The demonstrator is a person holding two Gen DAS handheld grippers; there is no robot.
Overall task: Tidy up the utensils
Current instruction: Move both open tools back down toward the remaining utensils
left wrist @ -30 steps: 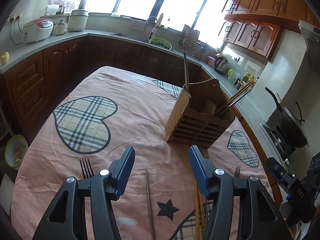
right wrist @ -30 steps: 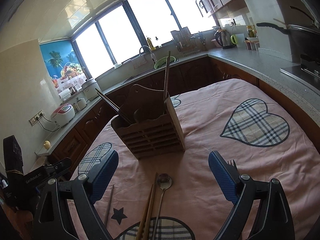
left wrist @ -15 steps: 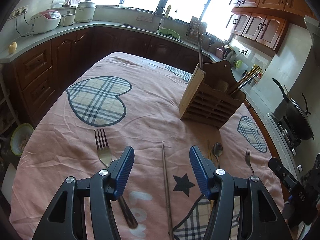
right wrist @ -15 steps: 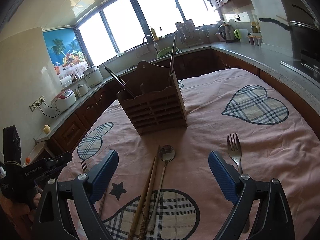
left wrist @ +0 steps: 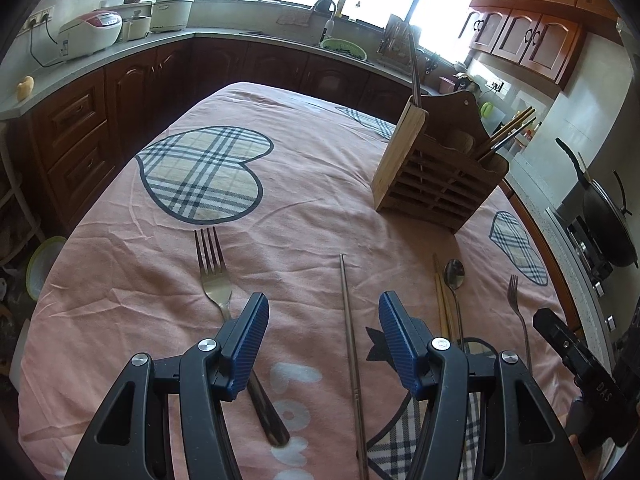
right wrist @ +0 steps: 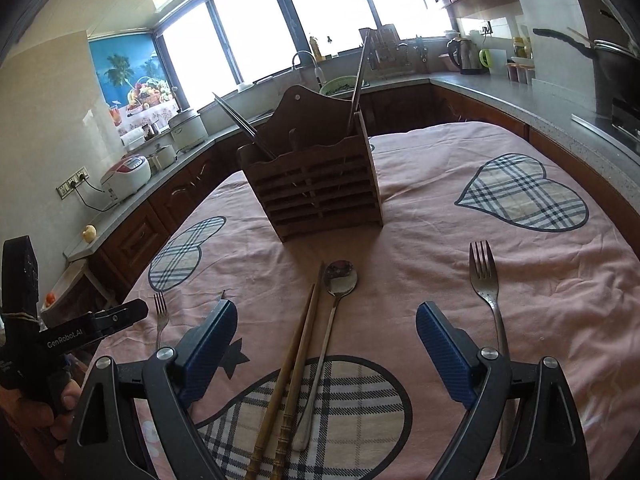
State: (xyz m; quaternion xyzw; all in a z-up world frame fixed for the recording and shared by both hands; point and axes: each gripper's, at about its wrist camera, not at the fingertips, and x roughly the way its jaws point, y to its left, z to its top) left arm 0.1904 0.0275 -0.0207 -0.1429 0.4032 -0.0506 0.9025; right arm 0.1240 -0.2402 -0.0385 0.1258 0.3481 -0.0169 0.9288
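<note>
A slatted wooden utensil holder stands on the pink tablecloth with chopsticks sticking out of it. My left gripper is open above a single metal chopstick, which lies between its jaws untouched. A fork lies just left of it. My right gripper is open wide over a pair of wooden chopsticks and a spoon. Another fork lies by its right finger. Neither gripper holds anything.
The table wears a pink cloth with plaid hearts. Dark cabinets and a grey counter ring the room, with rice cookers at left. A wok on the stove sits close to the right edge. A hand holds the left gripper's body.
Both grippers have sunk and tipped down towards the table. The utensils on the cloth have come fully into view. Neither gripper's opening has changed.
</note>
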